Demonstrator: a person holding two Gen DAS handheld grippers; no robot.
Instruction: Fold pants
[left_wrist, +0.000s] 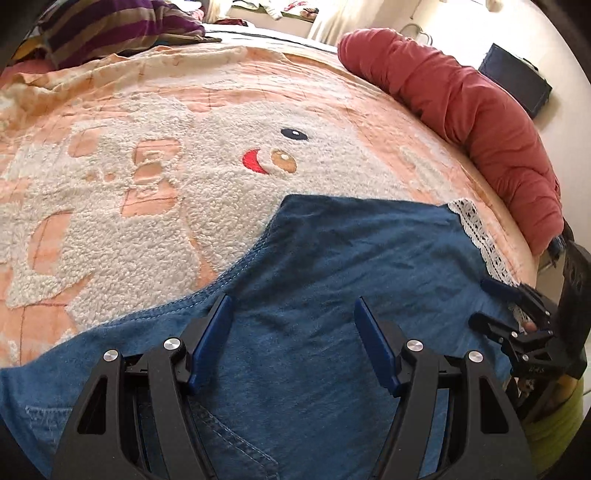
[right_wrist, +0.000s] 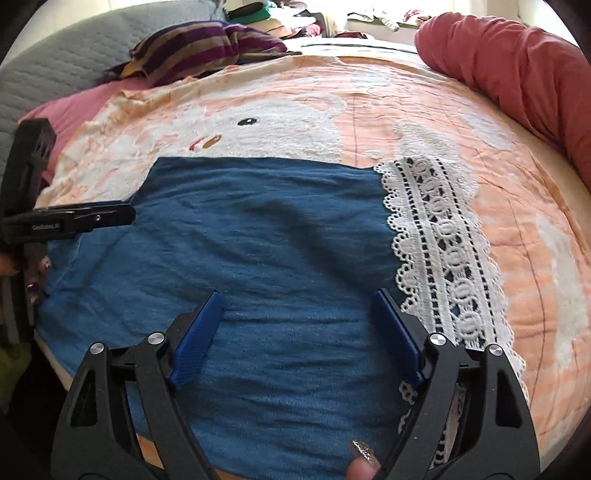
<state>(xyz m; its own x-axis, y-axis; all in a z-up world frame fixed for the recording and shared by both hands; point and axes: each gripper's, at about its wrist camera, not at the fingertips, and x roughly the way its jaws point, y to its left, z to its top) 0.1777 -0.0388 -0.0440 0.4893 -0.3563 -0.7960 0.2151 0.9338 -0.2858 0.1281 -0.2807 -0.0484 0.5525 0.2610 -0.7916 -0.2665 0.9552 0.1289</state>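
Blue denim pants (right_wrist: 258, 258) with a white lace hem (right_wrist: 443, 251) lie flat near the front edge of a bed, spread across an orange-and-cream fleece blanket (left_wrist: 184, 184) bearing a cartoon face. The left gripper (left_wrist: 293, 343) hovers over the denim with its 2 blue fingers spread wide and nothing between them. The right gripper (right_wrist: 299, 339) is likewise wide open and empty above the leg, its right-hand finger (right_wrist: 399, 332) just beside the lace.

The likeliest trouble, judging from the scene, lies in the blanket's deep pile: a finger driven too low could pinch fleece together with denim and drag the bedding into the fold. A bite on the lace alone could stretch or snag the openwork trim. A shallow pinch might catch only the top layer, leaving the fold lopsided. With the cloth so close to the mattress edge, a careless pull could slide it off.

A rolled red quilt (left_wrist: 480, 122) lines the right side of the bed, and a purple-striped cloth (right_wrist: 207, 48) lies heaped near the far end, beside a grey quilted headboard (right_wrist: 55, 66). Daylight washes the cluttered far side.
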